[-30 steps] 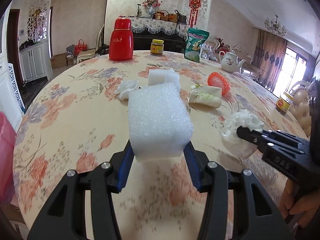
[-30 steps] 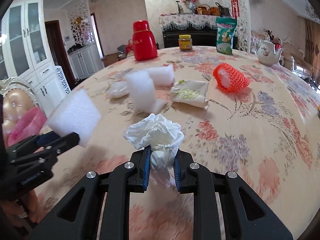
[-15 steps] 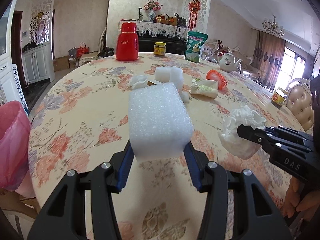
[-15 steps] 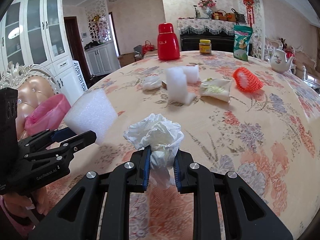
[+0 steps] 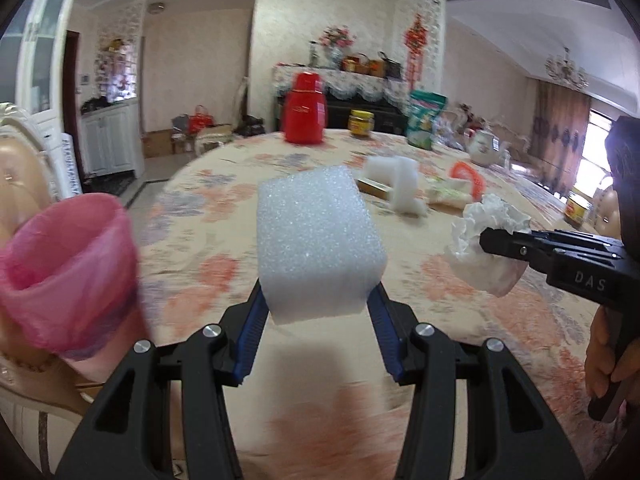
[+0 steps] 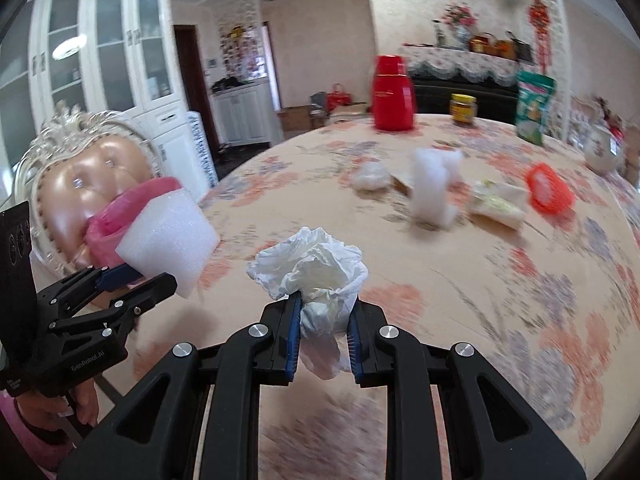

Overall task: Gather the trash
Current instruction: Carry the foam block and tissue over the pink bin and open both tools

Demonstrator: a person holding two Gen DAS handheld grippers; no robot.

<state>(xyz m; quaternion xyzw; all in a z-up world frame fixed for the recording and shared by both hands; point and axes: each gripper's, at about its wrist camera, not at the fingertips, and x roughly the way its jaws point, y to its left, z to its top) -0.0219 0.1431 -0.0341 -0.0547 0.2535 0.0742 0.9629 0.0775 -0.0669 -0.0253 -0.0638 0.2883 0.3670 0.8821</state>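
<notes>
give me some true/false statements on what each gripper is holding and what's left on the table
1. The left gripper grips a white foam block. True.
2. The right gripper is empty. False: it is shut on a crumpled tissue.
3. The pink-lined bin sits on the table. False: it stands beside the table edge.
4. An orange foam net lies on the table. True.
5. The red thermos lies tipped over. False: it stands upright.
</notes>
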